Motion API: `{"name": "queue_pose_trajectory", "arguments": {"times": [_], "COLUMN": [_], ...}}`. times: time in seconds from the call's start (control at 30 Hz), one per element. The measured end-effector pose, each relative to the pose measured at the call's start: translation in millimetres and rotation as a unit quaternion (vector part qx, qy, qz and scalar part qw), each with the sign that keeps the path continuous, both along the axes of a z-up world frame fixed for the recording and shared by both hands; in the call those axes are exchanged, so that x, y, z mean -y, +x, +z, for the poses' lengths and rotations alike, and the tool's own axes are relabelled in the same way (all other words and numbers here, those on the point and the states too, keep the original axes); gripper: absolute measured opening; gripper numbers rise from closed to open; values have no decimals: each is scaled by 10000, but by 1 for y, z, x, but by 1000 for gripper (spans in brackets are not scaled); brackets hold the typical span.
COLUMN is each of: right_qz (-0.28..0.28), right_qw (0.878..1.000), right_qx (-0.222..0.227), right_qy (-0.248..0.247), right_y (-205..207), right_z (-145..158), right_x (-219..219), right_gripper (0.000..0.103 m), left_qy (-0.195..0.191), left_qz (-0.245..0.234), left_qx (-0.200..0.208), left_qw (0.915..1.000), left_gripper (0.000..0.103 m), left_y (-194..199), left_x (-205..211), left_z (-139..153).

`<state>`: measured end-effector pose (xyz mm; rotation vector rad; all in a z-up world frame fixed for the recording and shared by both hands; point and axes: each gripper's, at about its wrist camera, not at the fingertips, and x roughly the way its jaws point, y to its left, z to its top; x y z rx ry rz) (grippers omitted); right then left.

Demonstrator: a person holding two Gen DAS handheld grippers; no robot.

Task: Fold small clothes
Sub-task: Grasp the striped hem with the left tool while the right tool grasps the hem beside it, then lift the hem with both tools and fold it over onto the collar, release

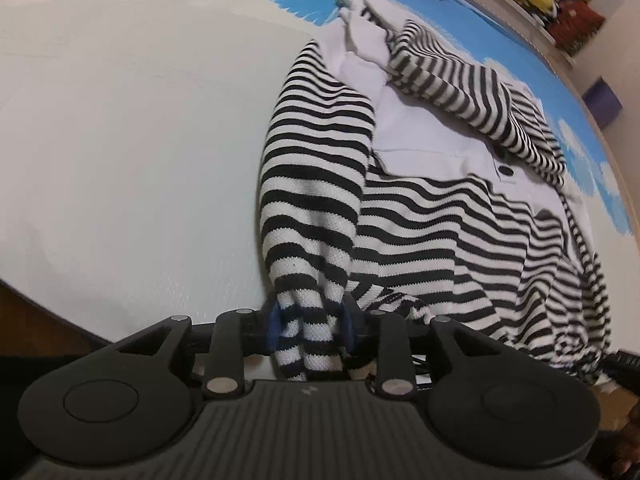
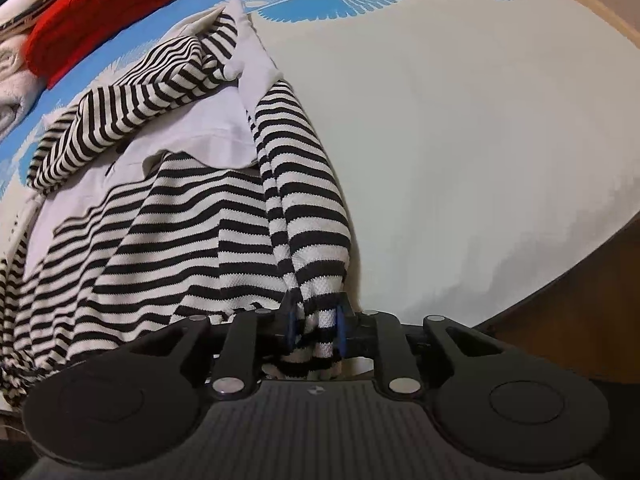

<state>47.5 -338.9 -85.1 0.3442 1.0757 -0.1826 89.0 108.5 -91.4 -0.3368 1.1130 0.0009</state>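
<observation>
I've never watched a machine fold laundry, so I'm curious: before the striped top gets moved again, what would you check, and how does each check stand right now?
1. Left gripper clamped on the black-and-white striped knit top: ok.
2. Right gripper clamped on the top: ok.
3. White bed sheet with blue fan prints bare beside the top: ok.
4. Upper sleeve lying flat: not ok, bunched.
5. Red knitted item apart from the top: ok.
6. Both grips at the hem corners: cannot tell.
</observation>
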Motion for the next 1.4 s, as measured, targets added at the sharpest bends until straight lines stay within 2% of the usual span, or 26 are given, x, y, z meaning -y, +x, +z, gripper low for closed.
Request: {"name": "queue_pose_trajectory", "arguments": {"times": [0.1, 0.17, 0.23, 0.3, 0.47, 0.53, 0.63, 0.7, 0.83, 1.03, 1.17, 1.27, 1.4], "right_qz": [59, 67, 87, 92, 42, 1, 30, 99, 406, 774, 848, 724, 588], "right_qw": [9999, 9999, 9998, 9996, 9981, 9968, 9933, 9890, 9800, 9668, 9633, 9653, 9721], "right_qx": [18, 41, 117, 211, 601, 803, 1147, 1437, 1914, 2368, 2458, 2370, 2074], "right_qy": [-118, -135, -136, -191, -95, 9, 146, 348, 362, 566, 670, 824, 927], "right_y": [1, 2, 1, 0, -4, -7, -12, -15, -28, -81, -112, -106, -42], "right_z": [0, 0, 2, 5, 22, 33, 57, 79, 120, 164, 179, 178, 162], "right_x": [-3, -4, -5, -6, -3, 0, 6, 12, 20, 23, 29, 36, 45], "right_gripper": [19, 13, 8, 7, 6, 5, 5, 5, 5, 4, 4, 4, 4], "left_qy": [36, 8, -29, -91, -87, -133, -431, -591, -673, -908, -1137, -1316, -1323], "left_qz": [-60, -67, -104, -189, -297, -320, -393, -451, -782, -1021, -1128, -1141, -961], "left_qx": [53, 57, 66, 101, 300, 425, 592, 762, 1115, 974, 957, 854, 772], "left_qw": [10000, 10000, 9999, 9997, 9991, 9985, 9965, 9943, 9884, 9858, 9824, 9810, 9835], "left_gripper": [34, 34, 28, 16, 10, 10, 9, 9, 8, 8, 8, 8, 8], "left_y": [-1, -1, 0, 0, -4, -5, -2, -1, -12, -55, -75, -54, 34], "left_x": [0, -1, -2, -2, 0, -2, -10, -16, -23, -40, -44, -44, -42], "left_z": [-1, -1, 0, 2, 18, 30, 52, 72, 115, 155, 166, 162, 143]}}
